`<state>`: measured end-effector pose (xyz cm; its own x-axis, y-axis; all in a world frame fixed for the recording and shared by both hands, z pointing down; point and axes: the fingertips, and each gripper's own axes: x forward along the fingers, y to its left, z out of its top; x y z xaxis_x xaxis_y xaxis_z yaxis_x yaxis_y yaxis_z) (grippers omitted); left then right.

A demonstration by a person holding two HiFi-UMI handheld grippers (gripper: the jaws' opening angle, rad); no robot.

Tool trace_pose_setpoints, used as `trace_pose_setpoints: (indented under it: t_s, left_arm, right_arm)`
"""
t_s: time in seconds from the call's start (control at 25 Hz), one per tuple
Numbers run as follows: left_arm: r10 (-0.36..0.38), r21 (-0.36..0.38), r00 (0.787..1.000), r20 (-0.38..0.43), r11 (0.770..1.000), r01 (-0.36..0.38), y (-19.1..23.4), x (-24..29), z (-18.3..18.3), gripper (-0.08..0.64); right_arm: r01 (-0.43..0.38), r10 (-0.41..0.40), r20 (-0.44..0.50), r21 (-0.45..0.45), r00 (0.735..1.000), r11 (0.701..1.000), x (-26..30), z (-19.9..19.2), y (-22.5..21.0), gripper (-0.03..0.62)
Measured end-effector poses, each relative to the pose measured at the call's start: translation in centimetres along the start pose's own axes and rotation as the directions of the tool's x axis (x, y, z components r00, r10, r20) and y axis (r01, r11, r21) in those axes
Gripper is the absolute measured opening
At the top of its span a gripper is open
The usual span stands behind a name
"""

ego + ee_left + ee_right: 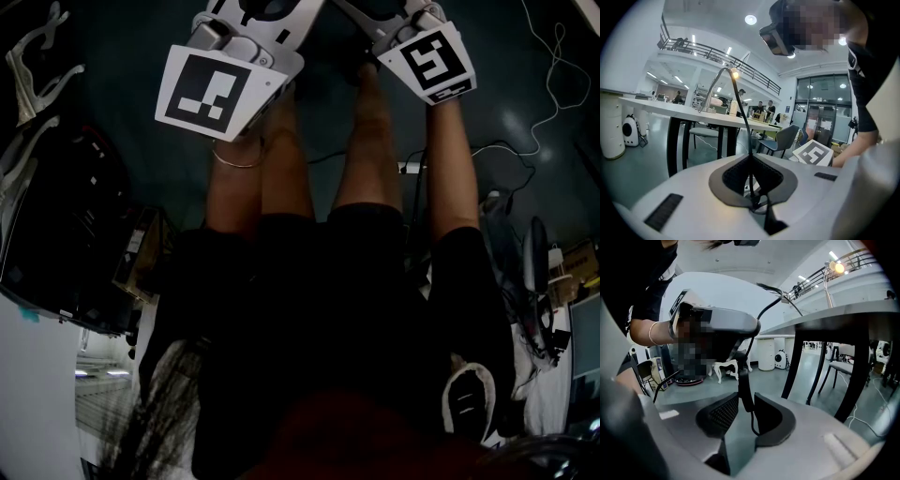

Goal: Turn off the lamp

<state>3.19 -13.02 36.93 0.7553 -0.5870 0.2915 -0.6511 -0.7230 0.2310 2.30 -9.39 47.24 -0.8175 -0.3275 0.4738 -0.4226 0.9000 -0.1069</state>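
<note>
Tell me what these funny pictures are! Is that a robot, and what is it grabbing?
It's no robot. A person holds a two-jaw gripper in each hand. The head view comes from a camera on the person's head, looking down at their legs. The other two come from cameras riding on the grippers. A bendy lamp glows on the table. Its black cord hangs down. The left gripper is pinched shut on the cord. The right gripper has its jaws apart around a thicker piece of the cord, probably the switch, without squeezing it.
</note>
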Motion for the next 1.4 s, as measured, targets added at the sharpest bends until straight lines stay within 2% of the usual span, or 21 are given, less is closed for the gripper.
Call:
trace_pose_setpoints:
  t_s: [0.28,1.4]
  left_arm:
    - [-0.024,0.062,1.0,-0.006,0.998,0.024,-0.08,0.13,-0.08,0.023]
    - [-0.018,0.015,1.0,-0.007,1.0,0.018,0.17,0.19,-0.87,0.023]
  right_arm:
    - [0.008,-0.008,-0.003,-0.005,1.0,1.0,-0.1,-0.02,0.41,0.1]
    - [-0.018,0.017,-0.019,-0.02,1.0,1.0,-0.03,-0.78,0.95,0.094]
